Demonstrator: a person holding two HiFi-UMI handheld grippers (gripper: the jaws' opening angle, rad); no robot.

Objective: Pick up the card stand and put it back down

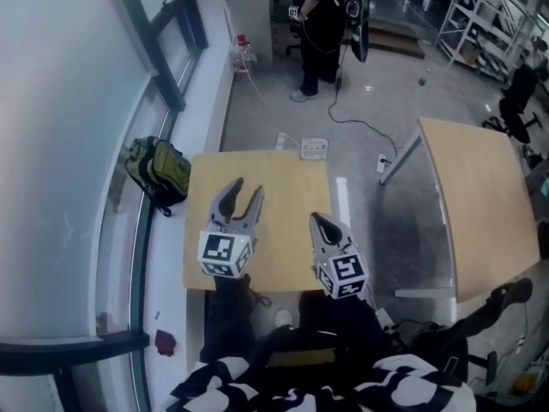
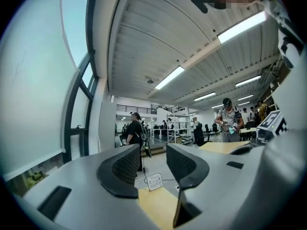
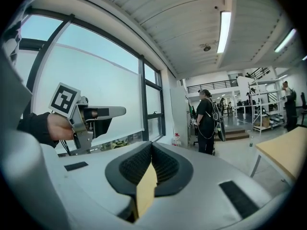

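Green-and-black backpack (image 1: 159, 172) slumped on the floor by the window at the far left, and moving across we reach the pale wood counter (image 1: 292, 187). The left gripper (image 1: 247, 189) hangs over its near half with its jaws spread apart and nothing between them; its own view confirms it, with only open air and the far end of the counter showing in the gap. Straight down that line, well beyond the jaws, is the card stand (image 1: 314, 148): a small white card standing upright at the counter's far edge, near the right corner, touched by neither gripper. It looks thin, light and stiff, most likely a slick plastic holder with a printed sheet, so it should weigh next to nothing but tip or skate away at a nudge. The place to take it would be across the thin upright panel, front and back faces between the jaws, fairly low so it doesn't swing, with a gentle squeeze and not a hard pinch. Next across, the right gripper (image 1: 319, 221) sits over the near right corner with its jaws closed together on nothing, just a sliver of counter showing beneath them. A stand upright on the counter with both grippers clear of it suits a moment ahead of the lift just as well as one after it is set back down. Further right stands a second wooden table (image 1: 480, 204), with a person (image 1: 322, 24) on the floor behind
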